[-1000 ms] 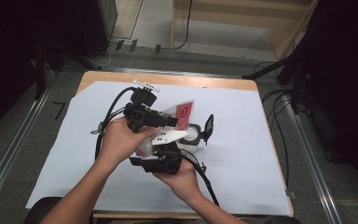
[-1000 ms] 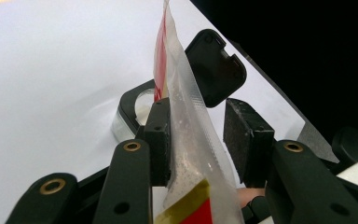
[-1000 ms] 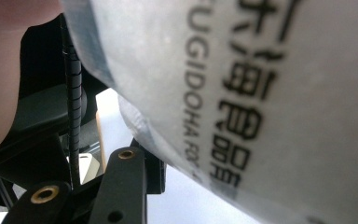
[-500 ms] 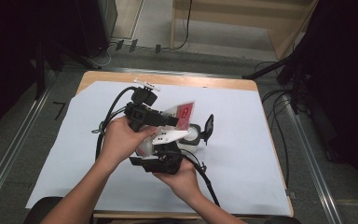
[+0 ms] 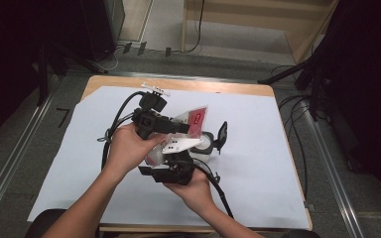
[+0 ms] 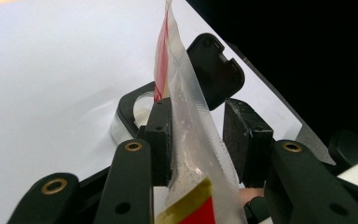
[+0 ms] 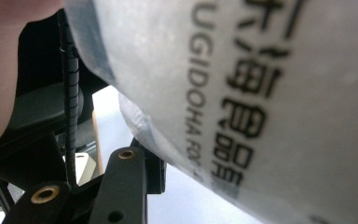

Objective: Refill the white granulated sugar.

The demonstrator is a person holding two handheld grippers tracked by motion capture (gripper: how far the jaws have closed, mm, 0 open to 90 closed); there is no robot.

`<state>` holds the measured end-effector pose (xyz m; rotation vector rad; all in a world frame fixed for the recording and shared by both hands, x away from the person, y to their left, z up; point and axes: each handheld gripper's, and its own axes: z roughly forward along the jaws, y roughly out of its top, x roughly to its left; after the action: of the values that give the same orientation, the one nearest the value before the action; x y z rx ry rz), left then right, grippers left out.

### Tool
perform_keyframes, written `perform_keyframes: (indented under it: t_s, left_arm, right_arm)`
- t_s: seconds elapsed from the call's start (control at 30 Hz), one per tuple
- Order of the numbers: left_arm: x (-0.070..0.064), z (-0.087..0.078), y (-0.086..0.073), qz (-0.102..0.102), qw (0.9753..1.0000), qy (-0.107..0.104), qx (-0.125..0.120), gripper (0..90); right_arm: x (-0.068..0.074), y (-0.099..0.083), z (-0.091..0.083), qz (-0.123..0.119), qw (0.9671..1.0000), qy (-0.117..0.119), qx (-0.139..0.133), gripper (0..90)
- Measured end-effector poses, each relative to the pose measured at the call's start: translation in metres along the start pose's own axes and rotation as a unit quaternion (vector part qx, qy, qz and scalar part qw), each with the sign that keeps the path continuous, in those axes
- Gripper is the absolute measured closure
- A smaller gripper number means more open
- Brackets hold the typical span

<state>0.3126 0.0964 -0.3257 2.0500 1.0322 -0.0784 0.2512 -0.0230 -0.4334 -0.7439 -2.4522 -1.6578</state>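
The left gripper [image 6: 198,140] is holding its jaws spread around the pouch [image 6: 186,116] above the white sheet [image 5: 69,148]. A black-lidded container [image 5: 213,141] is sitting just beyond. The pouch is blocking the right gripper [image 5: 171,171], so its jaws cannot be judged.

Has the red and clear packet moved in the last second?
No. In the high view the packet sits at the same spot relative to the table's far edge, between both grippers.

Overhead view; two close views sharing pouch [image 6: 186,116]
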Motion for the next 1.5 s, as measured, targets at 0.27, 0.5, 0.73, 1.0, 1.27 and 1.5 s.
perform_keyframes:
  t_s: [0.27,0.5,0.73,1.0,1.27,1.5]
  left_arm:
    - [-0.0016,0.0001,-0.0003,-0.001,1.0,0.0,-0.002,63.2]
    - [-0.0021,0.0005,-0.0006,-0.003,1.0,0.004,0.001,64.8]
    - [-0.0024,0.0005,-0.0009,0.001,1.0,0.007,0.003,65.7]
    - [-0.002,0.0006,-0.0012,0.004,0.9999,0.008,0.007,66.9]
    - [-0.0032,0.001,-0.0012,0.002,0.9999,0.009,0.005,66.5]
    - [-0.0019,0.001,-0.0011,-0.002,1.0,0.004,0.002,65.8]
  right_arm:
    - [-0.003,-0.0002,-0.0017,0.017,0.9998,0.001,-0.005,62.5]
    - [-0.0045,-0.0007,-0.0017,0.025,0.9997,0.003,-0.008,62.5]
    - [-0.0039,-0.0013,-0.0013,0.019,0.9998,0.002,-0.006,62.4]
    - [-0.0022,-0.0015,-0.0003,0.008,1.0,0.0,-0.001,61.0]
    - [-0.0022,-0.0013,-0.001,0.007,1.0,-0.002,-0.001,62.5]
    - [-0.0031,-0.0007,-0.0015,0.02,0.9998,0.007,-0.004,62.6]
